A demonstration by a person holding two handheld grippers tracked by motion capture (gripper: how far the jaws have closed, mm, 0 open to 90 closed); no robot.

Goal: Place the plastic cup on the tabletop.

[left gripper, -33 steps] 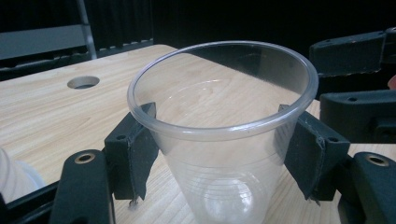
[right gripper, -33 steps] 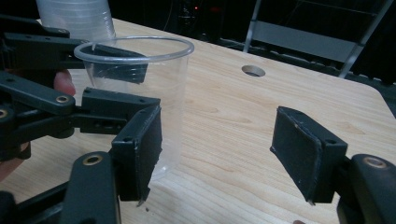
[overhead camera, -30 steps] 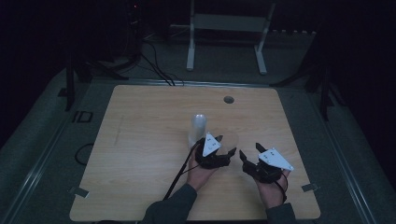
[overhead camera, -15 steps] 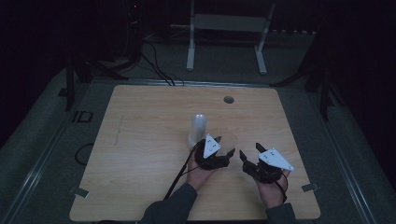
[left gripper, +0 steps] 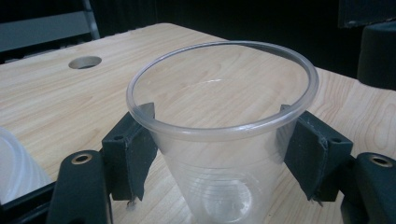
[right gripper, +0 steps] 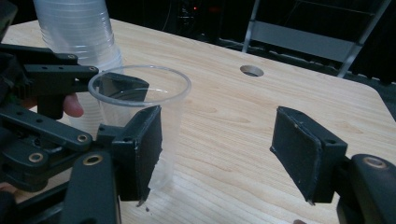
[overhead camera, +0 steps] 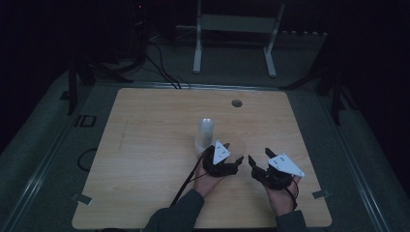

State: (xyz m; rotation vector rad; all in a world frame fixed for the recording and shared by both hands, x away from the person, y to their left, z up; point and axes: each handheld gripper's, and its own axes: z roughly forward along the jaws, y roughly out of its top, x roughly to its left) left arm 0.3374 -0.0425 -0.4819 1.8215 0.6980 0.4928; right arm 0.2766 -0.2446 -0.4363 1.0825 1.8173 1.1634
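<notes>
Two grippers: the left gripper (overhead camera: 225,161) and the right gripper (overhead camera: 261,162) are sitting near the front edge of the light wooden table (overhead camera: 145,159), each one in a hand of the person.
Left gripper: its jaws have just been opening a little, and the clear plastic cup (left gripper: 223,135) is standing upright between them on the table; in the left gripper view the two black pads are lying along the cup's sides just under the rim, but I cannot tell if they are still pressing on it.
Right gripper: its jaws are standing wide apart with only bare table between them; in the right gripper view the cup is just beside its own left-hand jaw, outside the gap.
Clear plastic cup: it is resting on its base, mouth up, between the two grippers' bodies and the stack behind.
Stack of clear plastic cups (overhead camera: 205,135): it is standing just behind the left gripper, close to the single cup.
Round hole in the table (overhead camera: 237,103): it is lying farther back, well apart from the cups.
White metal stand (overhead camera: 237,29): it is standing on the dark floor beyond the far edge.
</notes>
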